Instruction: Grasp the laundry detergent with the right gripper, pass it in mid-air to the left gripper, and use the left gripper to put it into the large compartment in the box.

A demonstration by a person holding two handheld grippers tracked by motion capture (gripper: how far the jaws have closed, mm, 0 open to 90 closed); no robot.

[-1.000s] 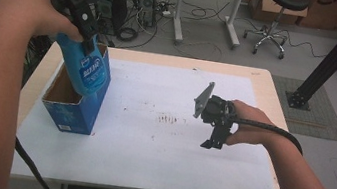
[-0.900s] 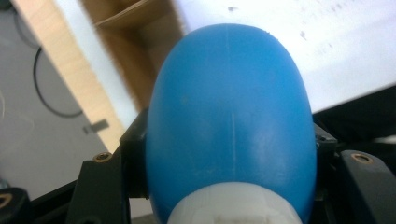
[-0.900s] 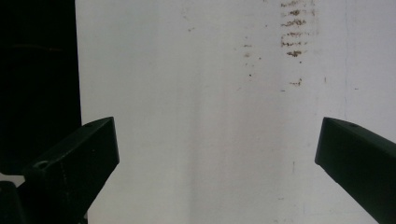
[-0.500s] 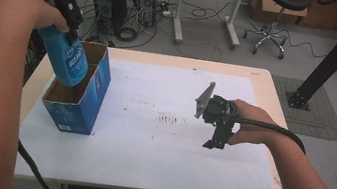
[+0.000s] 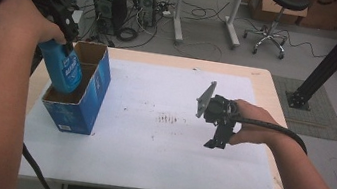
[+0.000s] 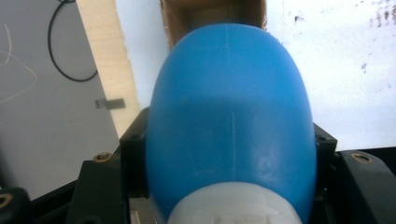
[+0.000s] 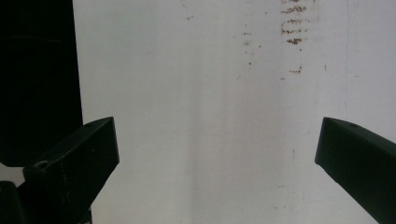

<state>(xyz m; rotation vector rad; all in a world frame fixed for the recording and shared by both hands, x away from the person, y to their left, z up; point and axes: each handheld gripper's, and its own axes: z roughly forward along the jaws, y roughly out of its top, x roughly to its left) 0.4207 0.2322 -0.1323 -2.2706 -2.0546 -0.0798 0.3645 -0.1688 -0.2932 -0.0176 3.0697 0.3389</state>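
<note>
Left tongs (image 5: 64, 51) grip blue bottle (image 5: 62, 66) over box (image 5: 82, 97).

Box (image 5: 76, 106) stands on the table (image 5: 146, 162) at its left side, open end up. My left gripper (image 5: 63, 23) holds the bottle (image 5: 63, 66) over that opening, bottom end dipping inside the box, neck up in the jaws. My right gripper (image 5: 217, 127) hovers over the table's right half, well apart from the box. Smudge marks (image 5: 169, 119) lie on the table between box and right gripper.
</note>
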